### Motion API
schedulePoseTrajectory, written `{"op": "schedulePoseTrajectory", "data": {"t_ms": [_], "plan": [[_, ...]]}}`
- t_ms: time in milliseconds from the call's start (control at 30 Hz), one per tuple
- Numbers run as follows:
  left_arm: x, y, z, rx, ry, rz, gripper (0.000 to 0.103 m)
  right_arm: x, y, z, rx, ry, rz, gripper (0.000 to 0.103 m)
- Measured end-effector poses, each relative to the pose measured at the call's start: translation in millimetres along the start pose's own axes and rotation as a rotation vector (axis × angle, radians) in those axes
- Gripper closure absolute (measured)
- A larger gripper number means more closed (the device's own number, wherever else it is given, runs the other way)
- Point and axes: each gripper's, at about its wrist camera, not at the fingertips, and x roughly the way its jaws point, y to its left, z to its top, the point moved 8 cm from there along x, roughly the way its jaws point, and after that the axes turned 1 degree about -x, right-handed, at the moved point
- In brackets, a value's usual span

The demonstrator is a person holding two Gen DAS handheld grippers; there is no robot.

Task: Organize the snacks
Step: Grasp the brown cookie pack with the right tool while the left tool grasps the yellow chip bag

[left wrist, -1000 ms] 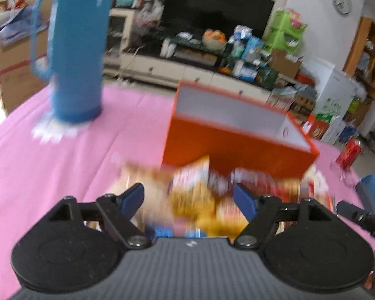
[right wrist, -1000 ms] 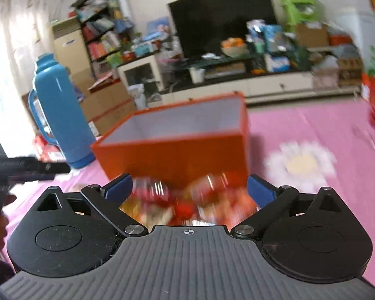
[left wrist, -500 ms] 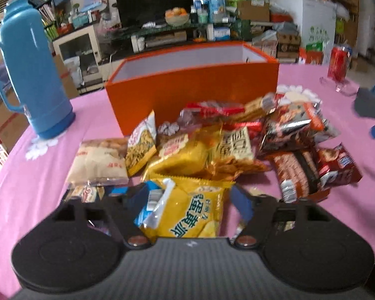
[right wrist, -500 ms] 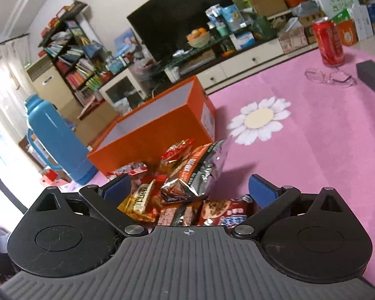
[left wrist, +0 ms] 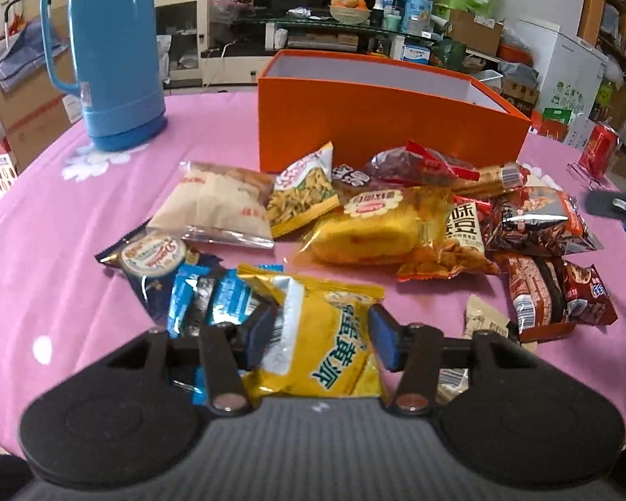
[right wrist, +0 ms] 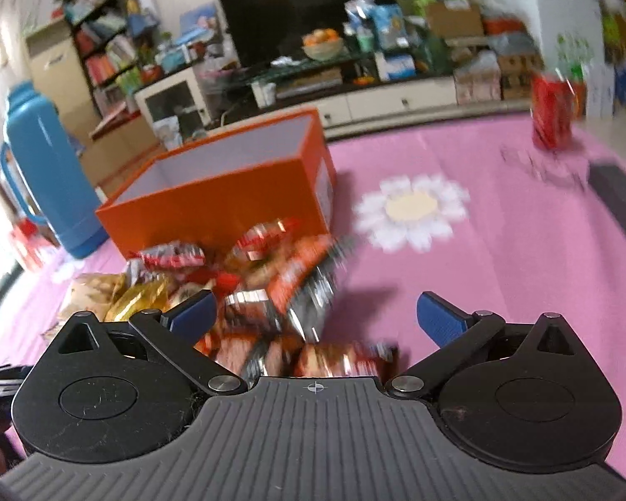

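At the lower centre of the left wrist view, the yellow snack packet [left wrist: 325, 334] lies on the pink tabletop [left wrist: 54, 250] between the left tool [left wrist: 321, 336], whose jaws have just been closing without visibly pinching yet. The orange box [left wrist: 379, 117] waits behind; gripping mid-packet seems wisest. The right tool [right wrist: 315, 317] gapes wide

On the worktop [left wrist: 62, 225] the open box [left wrist: 379, 121] stands toward the far side, with the flask [left wrist: 112, 62] well apart to its left and the can [left wrist: 601, 150] off to its right near the edge. The snack packets [left wrist: 396, 225] lie heaped before the box, reaching toward the near edge. Nearest of them, one packet [left wrist: 325, 334] lies between the fingers of the left claw [left wrist: 321, 336], with a cluster of small wrappers [left wrist: 204, 300] just to its left.
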Motion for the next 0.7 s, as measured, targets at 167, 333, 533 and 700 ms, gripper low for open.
{"op": "schedulePoseTrajectory", "data": {"t_ms": [167,333,533,700], "plan": [[2.0,-1.9,-3.1,-0.005,0.007,-0.013,0.048,59.4,32.8,13.0,-0.18,0.143,0.007,0.001],[3.4,4.7,-2.0,-0.051,0.023,-0.044,0.046,91.2,-1.7,10.2,-0.138,0.193,-0.06,0.002],[6.5,4.7,-4.0,-0.074,0.036,-0.047,0.044,47.9,-77.9,17.1,0.07,0.127,-0.159,0.002],[1.5,2.8,-3.5,-0.092,0.039,-0.069,0.043,2.0,-62.8,-9.4,0.066,0.099,-0.067,0.001]]}}
